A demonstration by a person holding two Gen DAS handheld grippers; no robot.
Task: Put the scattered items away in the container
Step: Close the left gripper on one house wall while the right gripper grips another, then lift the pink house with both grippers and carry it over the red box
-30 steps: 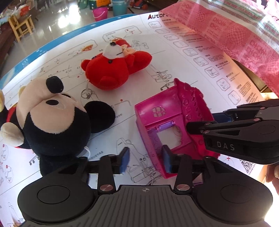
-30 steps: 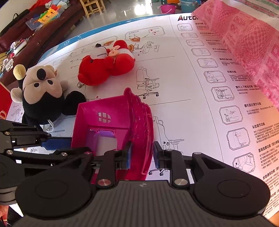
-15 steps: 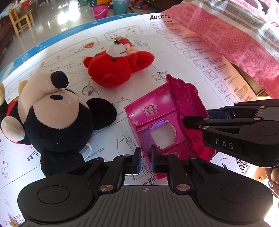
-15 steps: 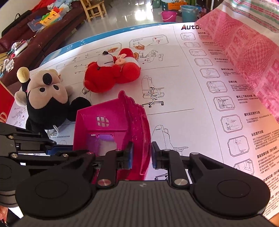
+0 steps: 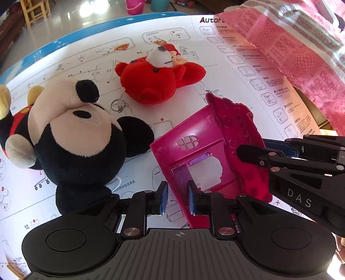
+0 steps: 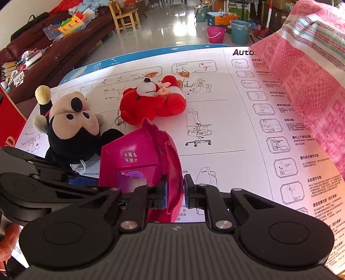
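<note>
A magenta plastic toy house (image 5: 207,150) is held off the table between both grippers. My left gripper (image 5: 176,199) is shut on its left wall edge. My right gripper (image 6: 175,191) is shut on its scalloped roof (image 6: 170,150); it also shows at the right of the left wrist view (image 5: 254,151). A black Mickey plush (image 5: 71,137) lies at the left, also in the right wrist view (image 6: 71,131). A red plush bear (image 5: 157,77) lies further back, also in the right wrist view (image 6: 151,103). A pink woven bag (image 6: 306,71) stands at the right.
The table is covered by a white instruction sheet (image 6: 237,120) with a blue edge. Beyond it are a shiny floor, buckets (image 6: 215,33), a wooden chair (image 6: 124,17) and a brown sofa (image 6: 54,51) with clutter. A red box (image 6: 8,120) is at the left.
My left gripper closed from open onto the house's wall. The house has been lifted and tilted, rising in the right wrist view. The right gripper has kept its hold on the roof.
</note>
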